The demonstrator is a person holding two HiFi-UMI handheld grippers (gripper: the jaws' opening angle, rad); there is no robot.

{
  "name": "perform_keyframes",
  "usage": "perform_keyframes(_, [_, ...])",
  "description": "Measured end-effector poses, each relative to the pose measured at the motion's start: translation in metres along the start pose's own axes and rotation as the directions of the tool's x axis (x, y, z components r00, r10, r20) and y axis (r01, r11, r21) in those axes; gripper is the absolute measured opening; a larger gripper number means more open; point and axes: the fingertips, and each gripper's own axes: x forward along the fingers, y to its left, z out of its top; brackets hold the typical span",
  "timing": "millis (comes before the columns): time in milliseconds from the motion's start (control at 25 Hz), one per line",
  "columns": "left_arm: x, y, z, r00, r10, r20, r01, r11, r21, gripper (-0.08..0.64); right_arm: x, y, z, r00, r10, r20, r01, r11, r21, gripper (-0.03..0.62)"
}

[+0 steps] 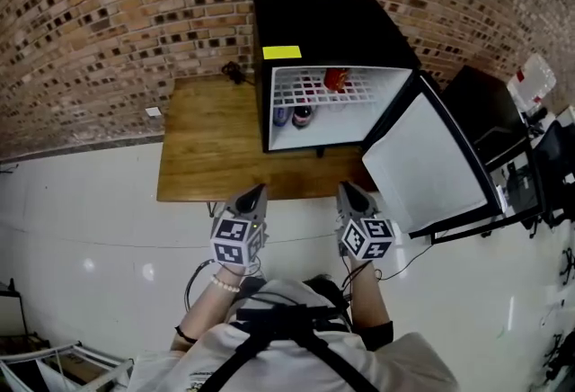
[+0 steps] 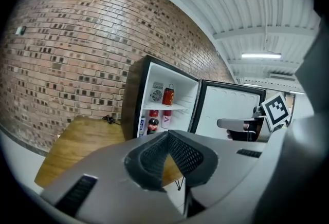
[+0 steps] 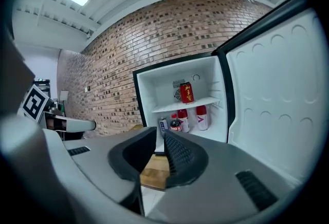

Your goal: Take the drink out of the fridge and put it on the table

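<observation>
Brick wall backs a wooden table with a black fridge on it. Its door stands open, ahead and to the right of the right gripper. Both grippers hover at the table's near edge, well short of the fridge. The left gripper has its jaw tips together and holds nothing. The right gripper's jaws stand a narrow gap apart, also empty. Ahead of the right gripper, a red can sits on the upper shelf, with bottles below it.

Grey left gripper, right gripper; black mesh fingers; white shirt
</observation>
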Motion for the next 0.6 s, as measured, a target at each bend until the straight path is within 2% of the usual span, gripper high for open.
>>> perform_keyframes(160, [-0.008,0.012,-0.002,0.999,-0.029,-0.021,0.029,0.999,0.015,0.0,0.022,0.009,-0.004,1.0,-0.02,-0.012,0.019,0.999,-0.028,0.104])
perform_keyframes(320, [-0.008,0.021,-0.005,0.999,-0.037,-0.028,0.037,0.999,0.004,0.0,0.053,0.009,-0.01,0.999,-0.024,-0.044,0.022,0.999,-0.05,0.195])
perform_keyframes(520, [0.004,0.034,-0.005,0.999,-0.019,-0.034,0.019,1.0,-0.008,0.0,0.103,-0.002,-0.008,0.998,-0.025,-0.058,0.021,0.997,-0.075,0.212])
perform_keyframes(600, [0.011,0.039,-0.003,1.0,0.002,-0.028,-0.002,1.0,-0.008,0.0,0.126,-0.011,-0.006,0.998,-0.017,-0.057,0.013,0.997,-0.082,0.251])
